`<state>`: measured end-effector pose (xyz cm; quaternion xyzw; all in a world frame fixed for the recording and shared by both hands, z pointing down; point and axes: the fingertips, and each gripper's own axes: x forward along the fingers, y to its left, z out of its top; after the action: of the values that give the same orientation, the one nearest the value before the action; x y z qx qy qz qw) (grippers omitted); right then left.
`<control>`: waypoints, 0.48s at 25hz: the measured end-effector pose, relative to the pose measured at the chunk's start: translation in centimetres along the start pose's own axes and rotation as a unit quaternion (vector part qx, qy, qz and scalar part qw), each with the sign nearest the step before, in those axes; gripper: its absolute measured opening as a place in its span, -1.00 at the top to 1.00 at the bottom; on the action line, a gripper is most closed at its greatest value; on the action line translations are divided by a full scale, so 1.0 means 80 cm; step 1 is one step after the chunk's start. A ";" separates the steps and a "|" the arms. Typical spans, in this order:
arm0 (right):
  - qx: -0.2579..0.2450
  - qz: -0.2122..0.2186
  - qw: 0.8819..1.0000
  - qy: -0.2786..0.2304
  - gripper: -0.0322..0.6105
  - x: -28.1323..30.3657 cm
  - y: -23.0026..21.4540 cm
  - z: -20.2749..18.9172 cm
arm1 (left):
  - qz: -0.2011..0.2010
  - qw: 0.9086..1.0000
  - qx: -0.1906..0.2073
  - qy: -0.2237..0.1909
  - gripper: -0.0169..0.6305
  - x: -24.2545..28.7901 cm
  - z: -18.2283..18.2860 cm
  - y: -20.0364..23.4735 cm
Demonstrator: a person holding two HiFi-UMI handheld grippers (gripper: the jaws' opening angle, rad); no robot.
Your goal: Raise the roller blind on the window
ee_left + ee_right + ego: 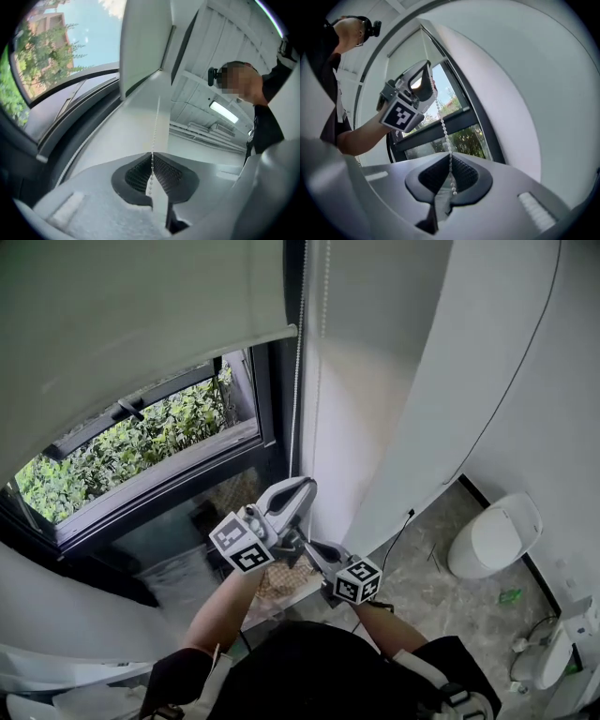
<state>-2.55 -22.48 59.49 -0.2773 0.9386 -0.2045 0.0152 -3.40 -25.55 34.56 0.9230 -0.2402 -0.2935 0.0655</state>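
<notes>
The grey roller blind (141, 315) covers the upper part of the window (141, 456); its bottom edge hangs above the foliage outside. A white bead chain (299, 362) runs down beside the window frame. My left gripper (302, 486) is shut on the bead chain (155, 124), which passes between its dark ribbed pads (166, 174). My right gripper (312, 547) sits just below and is shut on the same chain (443, 129), with a short tail hanging past its pads (461, 174). In the right gripper view the left gripper (423, 83) shows higher up the chain.
A white curved wall (394, 381) stands right of the chain. A white toilet (495, 535) is on the tiled floor at the right, and a black cable (525, 362) runs down the wall. The dark window frame (272, 381) is close to both grippers.
</notes>
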 end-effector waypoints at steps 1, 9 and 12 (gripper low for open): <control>0.008 0.000 1.000 0.014 0.85 -0.003 -0.002 -0.013 | 0.003 1.000 -0.023 -0.007 0.91 -0.009 -0.013 0.001; -0.079 0.078 0.989 -0.093 0.44 -0.034 0.054 0.120 | 0.025 1.000 -0.006 0.001 0.91 -0.021 -0.007 0.013; -0.126 0.085 0.977 -0.151 0.44 -0.050 0.078 0.196 | 0.036 0.999 -0.005 -0.007 0.91 -0.028 -0.001 0.022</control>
<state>-0.15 -21.49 42.33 -0.2234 0.9640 -0.0388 0.1388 -5.66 -26.02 36.19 0.9113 -0.2722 -0.2989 0.0783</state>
